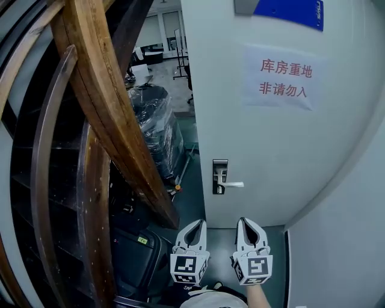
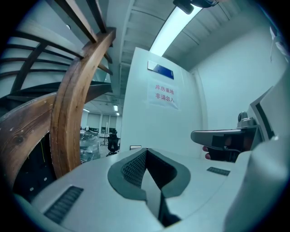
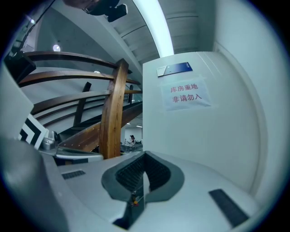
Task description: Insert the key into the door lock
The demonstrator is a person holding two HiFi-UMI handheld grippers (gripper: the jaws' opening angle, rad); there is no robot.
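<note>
Grey-white tongs, two, held low and side by side in the head view, both pointing at the door.

1. Left tongs [image 1: 197, 223]: pressed together, with nothing between the ribbed pads in the left gripper view.
2. Right tongs [image 1: 247, 221]: pressed together. In the right gripper view a small dark sliver with an orange fleck sits in the seam. This is judged to be the key [image 3: 133, 201], though it is too small to make out its shape or which way its blade lies.
3. Door lock [image 1: 219, 177]: dark upright plate near the door's free left edge, with a pale lever running out to the right. The keyhole itself is not resolved.
   - Position: straight ahead of the tongs and well apart from both. In the head view it sits above them and between their two lines.
   - Neither hand is clearly nearer, but the right one carries the key.
   - Judgement: the coming move is a forward reach drifting slightly left, with the blade brought square to the plate's face.
4. Door [image 1: 283, 150]: plain white and standing ajar, with a room visible past its left edge.
5. Paper notice [image 1: 284, 77]: white with red characters, fixed above the lock.
6. Blue plate [image 1: 292, 11]: fixed at the top of the door.
7. Wooden stair rail [image 1: 102, 90]: brown and curved, to the left of the door.
</note>
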